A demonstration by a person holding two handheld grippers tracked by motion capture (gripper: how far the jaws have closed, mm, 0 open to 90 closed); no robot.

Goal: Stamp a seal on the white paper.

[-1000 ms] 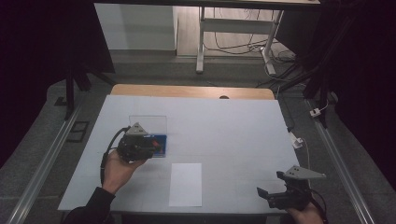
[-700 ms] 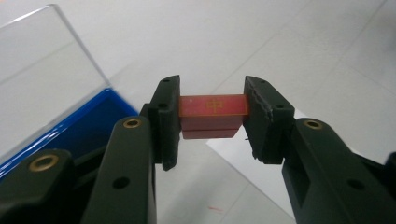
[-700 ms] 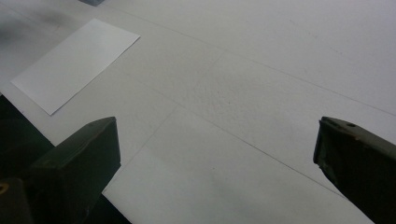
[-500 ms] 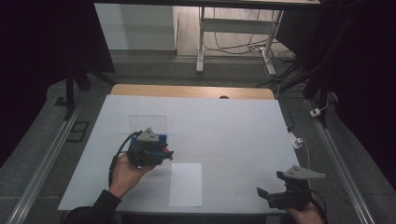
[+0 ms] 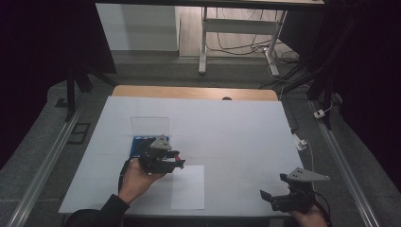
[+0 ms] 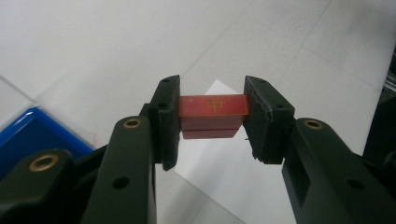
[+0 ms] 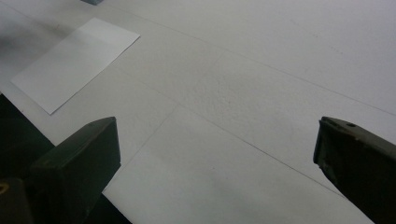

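Carry step: left tool [image 6: 212, 121] clamps a small red block [image 6: 212, 109] above the counter [image 5: 236, 132] btwn blue tray [image 5: 139, 144] & white sheet [image 5: 188, 187]; next likely lower onto sheet, then release; right tool [image 5: 283, 196] idles open.

Left tool [image 6: 212, 114] clamped shut; right tool [image 7: 217, 158] gaping, low.

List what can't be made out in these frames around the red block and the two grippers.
- Red block: its underside and back, hidden by the left gripper; a speck in the high view.
- Gold mark on the block: too small to read in the left gripper view.
- Blue tray: contents hidden by the left gripper in the high view; cut off by the edge in the left gripper view.
- Right gripper: body below the frame edge.
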